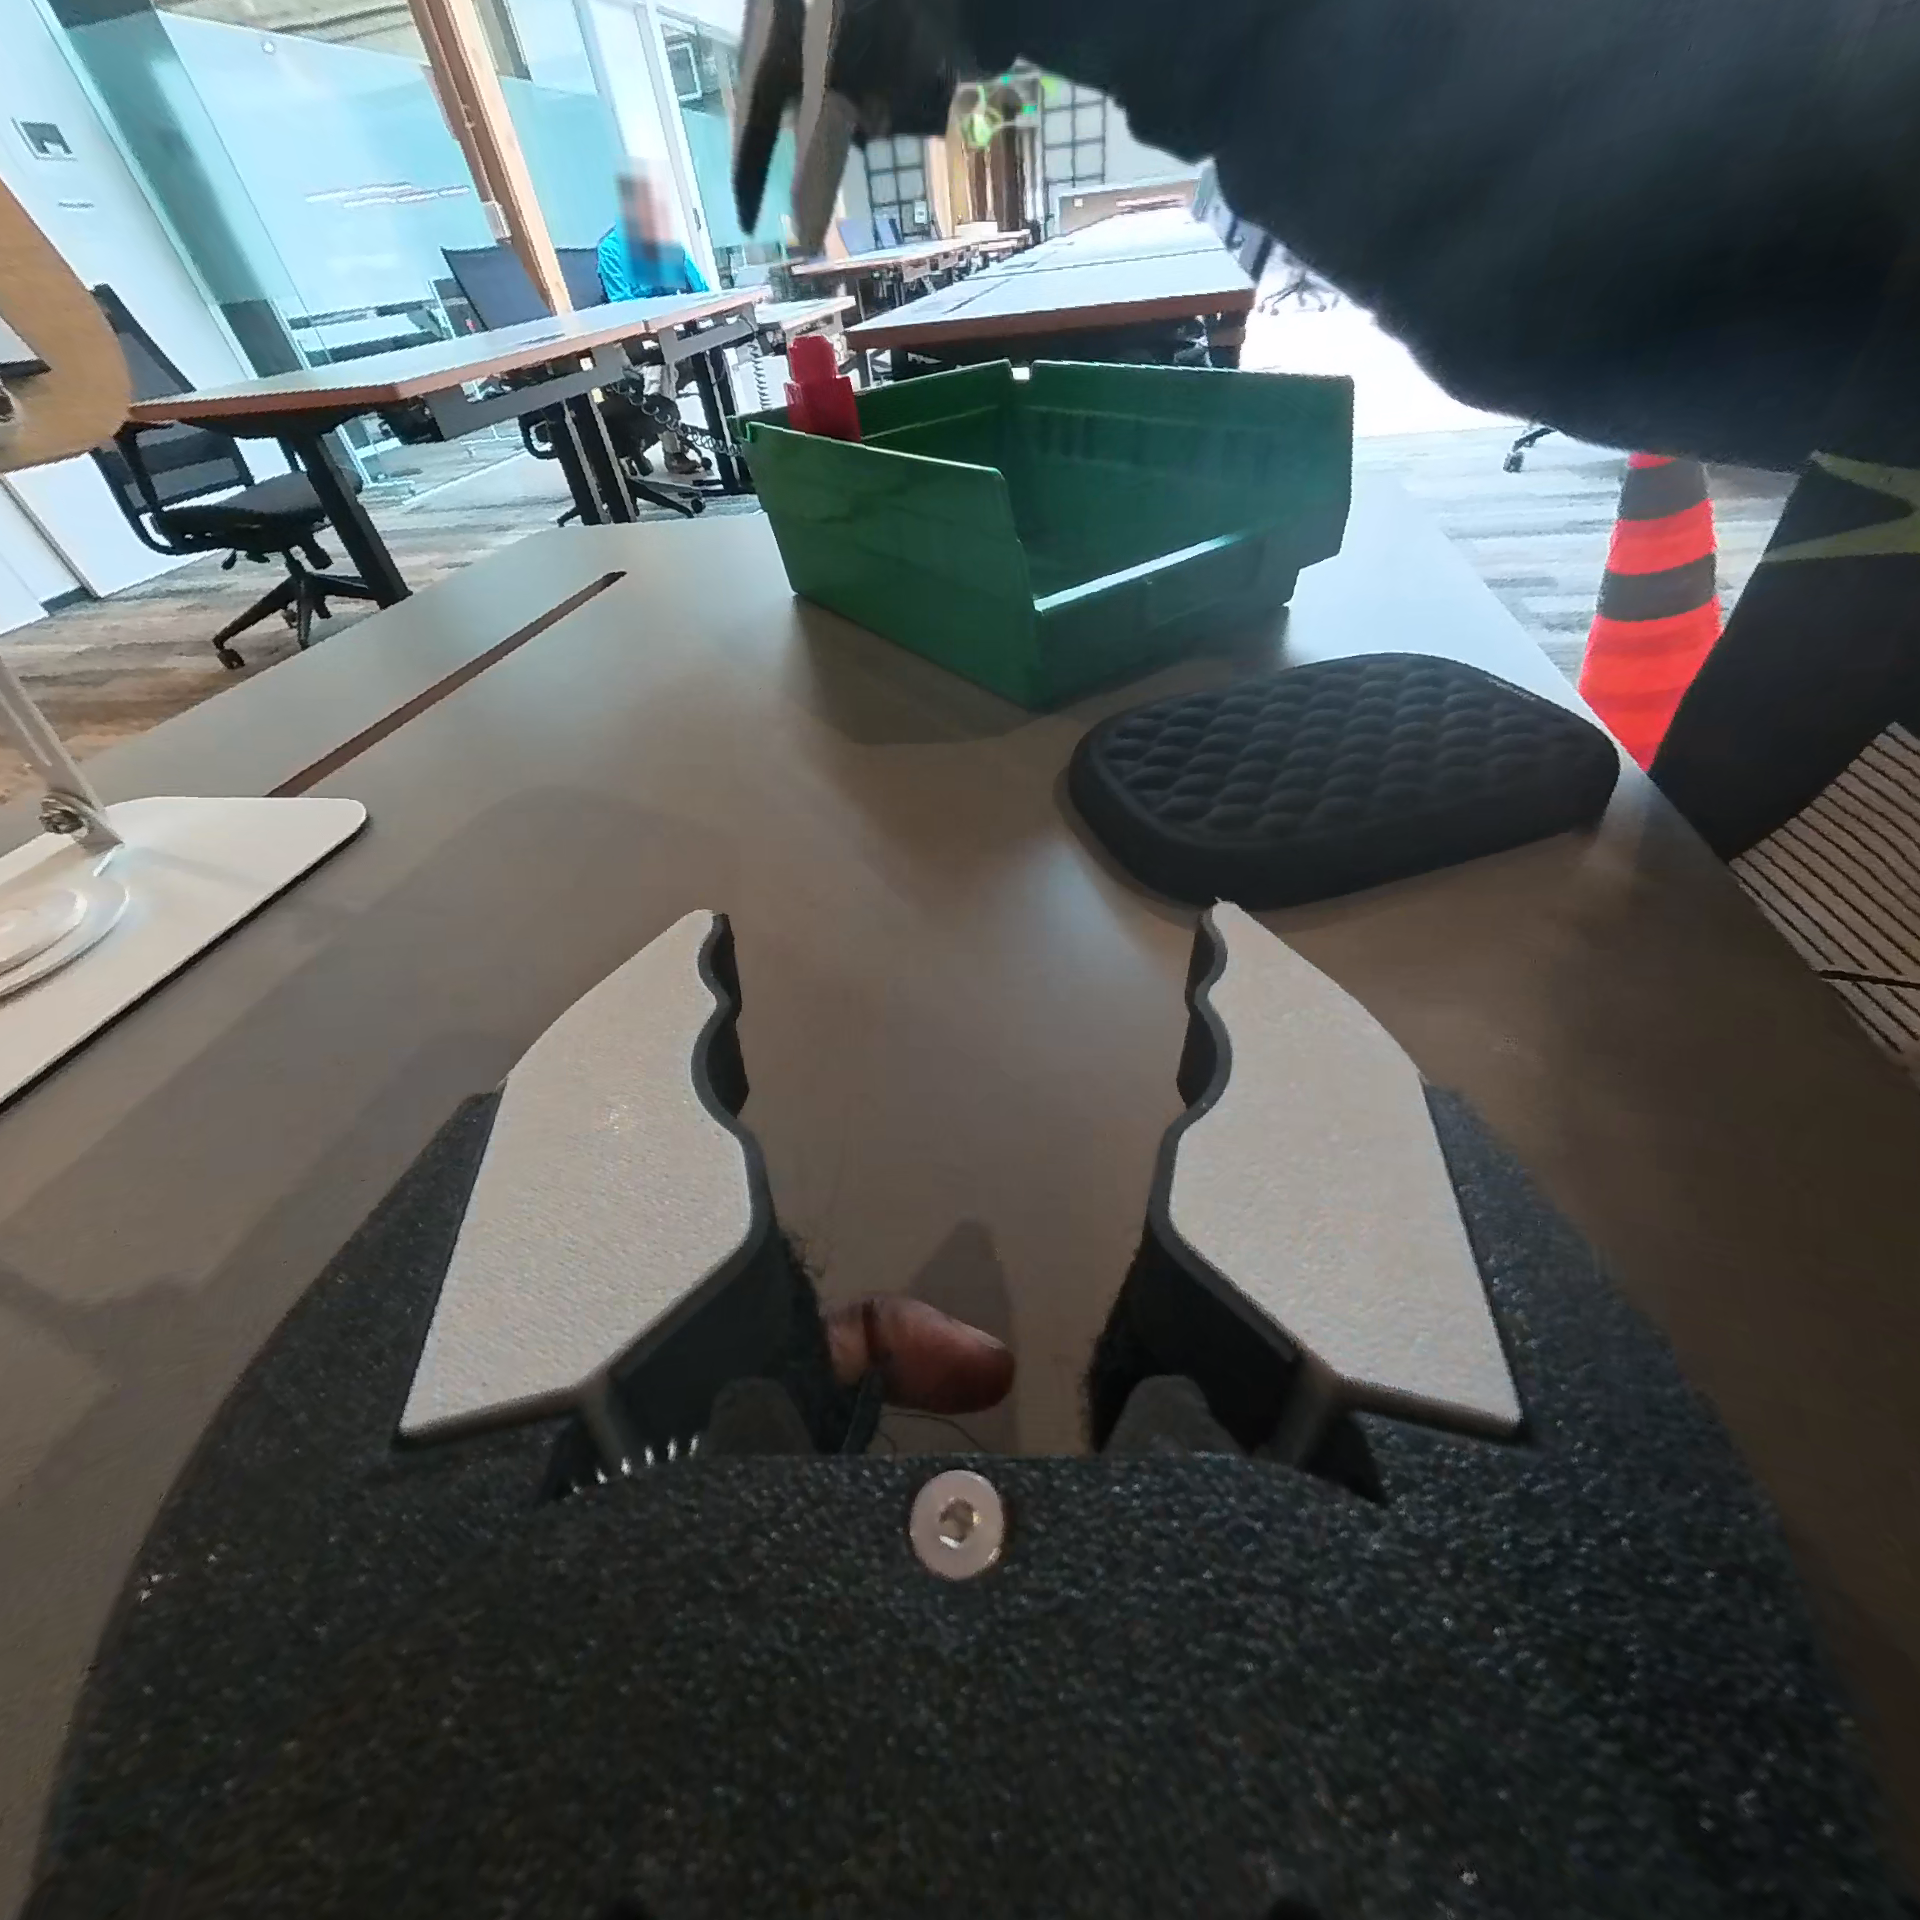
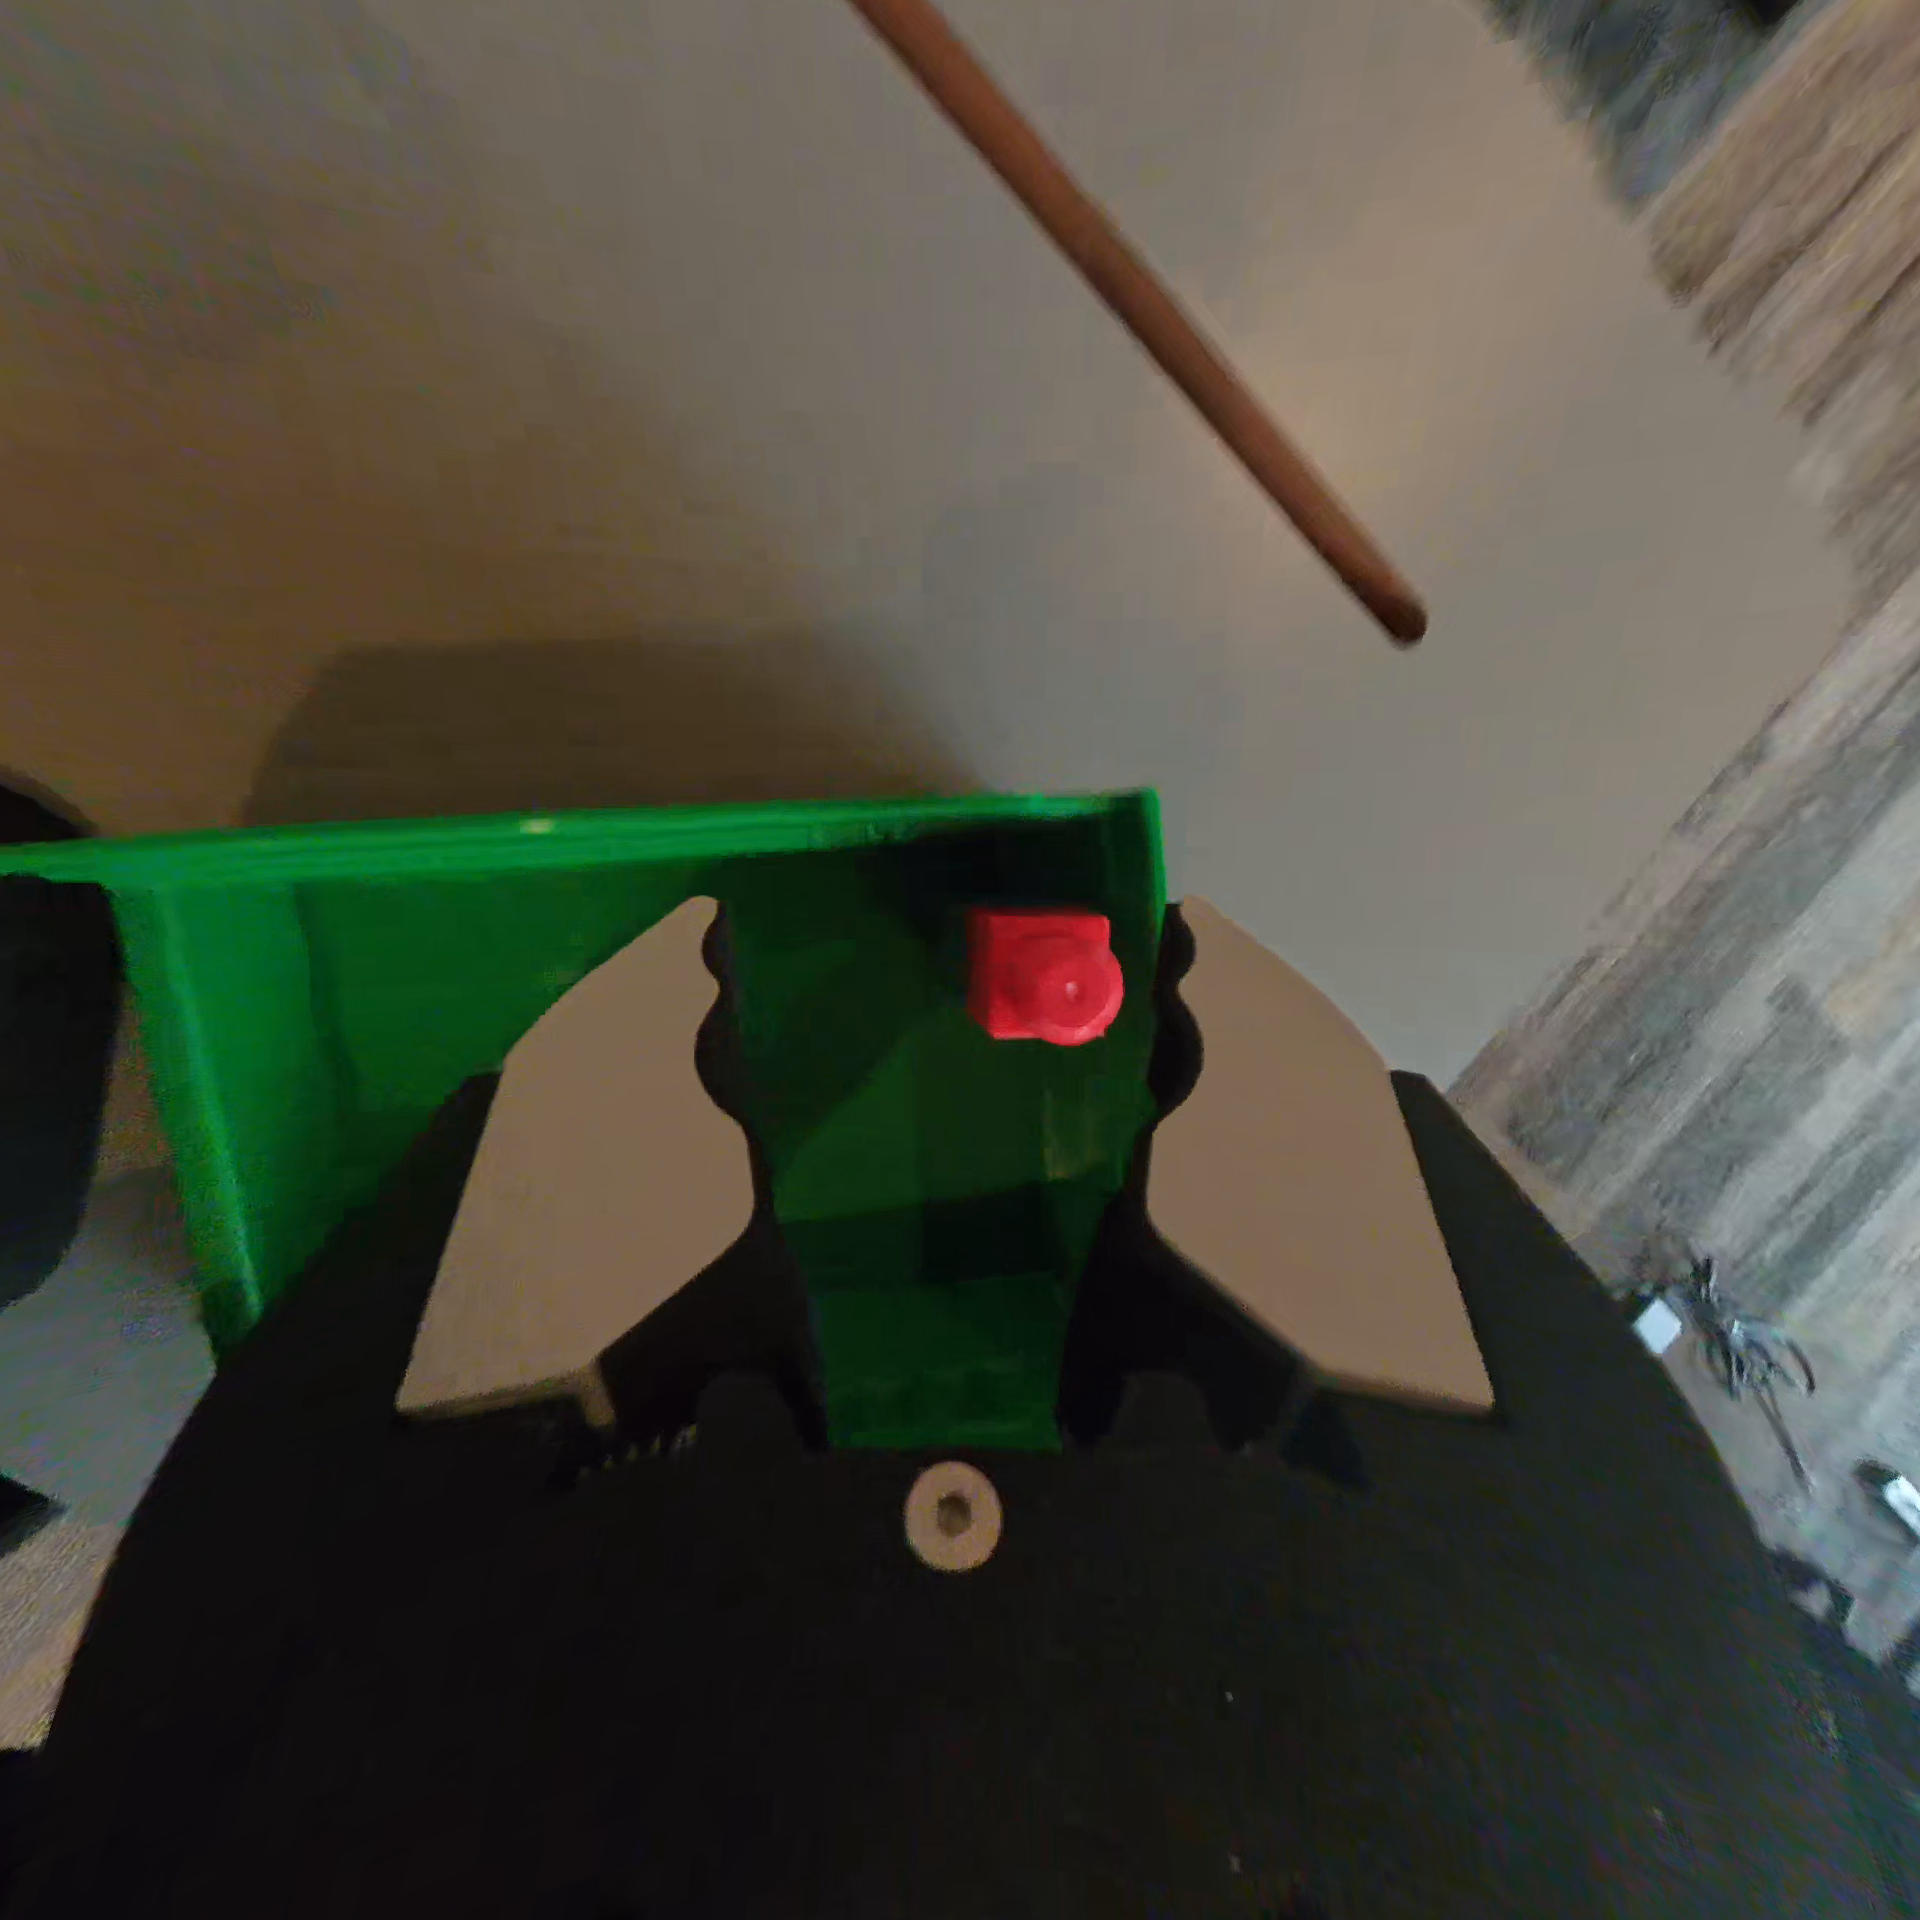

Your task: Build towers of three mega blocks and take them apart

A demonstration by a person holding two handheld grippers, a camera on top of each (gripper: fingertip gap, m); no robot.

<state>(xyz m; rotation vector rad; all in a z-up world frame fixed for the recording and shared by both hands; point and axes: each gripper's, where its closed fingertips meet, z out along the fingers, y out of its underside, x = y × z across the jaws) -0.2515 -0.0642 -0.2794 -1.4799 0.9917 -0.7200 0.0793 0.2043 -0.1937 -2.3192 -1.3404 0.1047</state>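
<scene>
A red mega block stack (image 1: 821, 390) stands upright in the far left corner of the green bin (image 1: 1039, 540) and rises above its rim. My left gripper (image 1: 961, 935) is open and empty, low over the grey table, well short of the bin. My right gripper (image 2: 951, 935) is open and empty above the bin (image 2: 416, 987), looking down on the red stack (image 2: 1039, 987), which lies just inside its right fingertip (image 2: 1179, 935). In the left wrist view the right gripper (image 1: 779, 231) hangs high above the bin on a dark-sleeved arm (image 1: 1507, 208).
A black padded wrist rest (image 1: 1340, 774) lies right of the bin. A white monitor stand base (image 1: 156, 883) sits at the left. An orange cone (image 1: 1652, 592) stands on the floor beyond the table's right edge. A slot (image 2: 1143, 312) runs through the tabletop. The gap from one gripper's tips to the other's is roughly 45 cm. Between my right fingertips and the red stack (image 2: 1039, 987) there is roughly 5 cm.
</scene>
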